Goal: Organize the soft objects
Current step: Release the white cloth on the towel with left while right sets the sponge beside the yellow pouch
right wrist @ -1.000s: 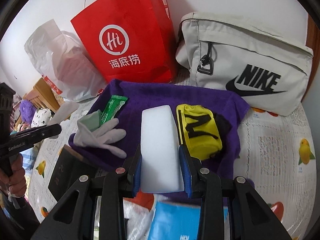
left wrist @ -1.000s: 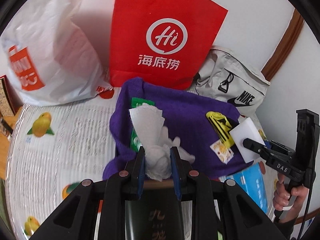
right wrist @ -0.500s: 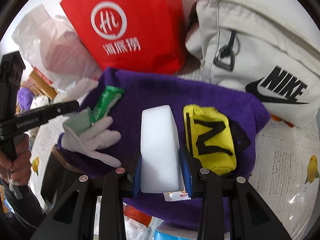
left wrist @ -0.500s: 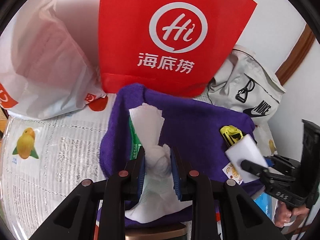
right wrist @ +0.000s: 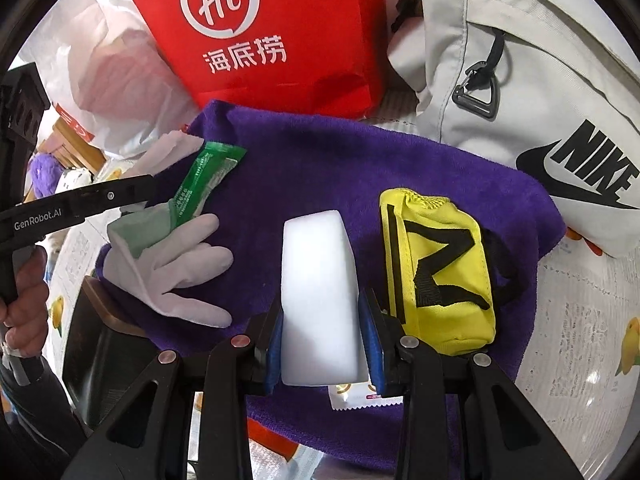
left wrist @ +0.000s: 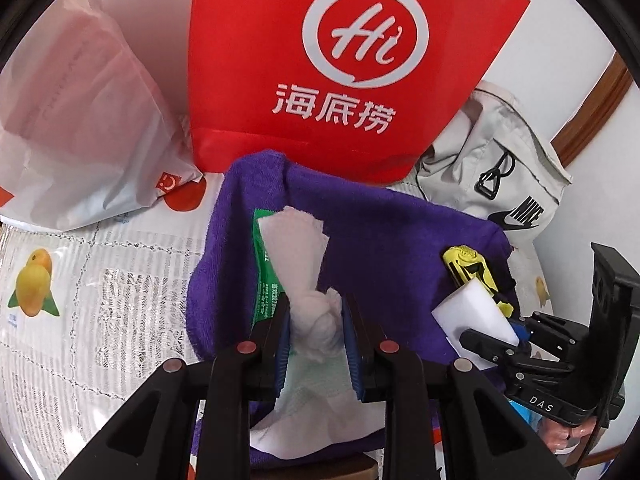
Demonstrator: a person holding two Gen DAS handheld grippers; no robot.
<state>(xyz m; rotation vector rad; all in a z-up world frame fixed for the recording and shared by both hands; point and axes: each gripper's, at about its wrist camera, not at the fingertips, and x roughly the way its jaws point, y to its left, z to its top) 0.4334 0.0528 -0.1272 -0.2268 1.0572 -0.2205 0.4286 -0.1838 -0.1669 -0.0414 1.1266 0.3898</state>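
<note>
Three bags are stood behind the purple towel [right wrist: 344,160]: a red paper bag [left wrist: 340,60], a white plastic bag [left wrist: 80,120] and a grey pouch [right wrist: 520,60]; their contents cannot be seen. Over the towel, a white glove [left wrist: 316,320] is clamped in the left gripper [left wrist: 316,344] and a white sponge [right wrist: 320,296] in the right gripper [right wrist: 322,344], beside a yellow pouch [right wrist: 440,272].

We see a white glove [right wrist: 172,264], white sponge block [right wrist: 318,292] and yellow pouch [right wrist: 436,272] over our purple towel [right wrist: 320,160].
</note>
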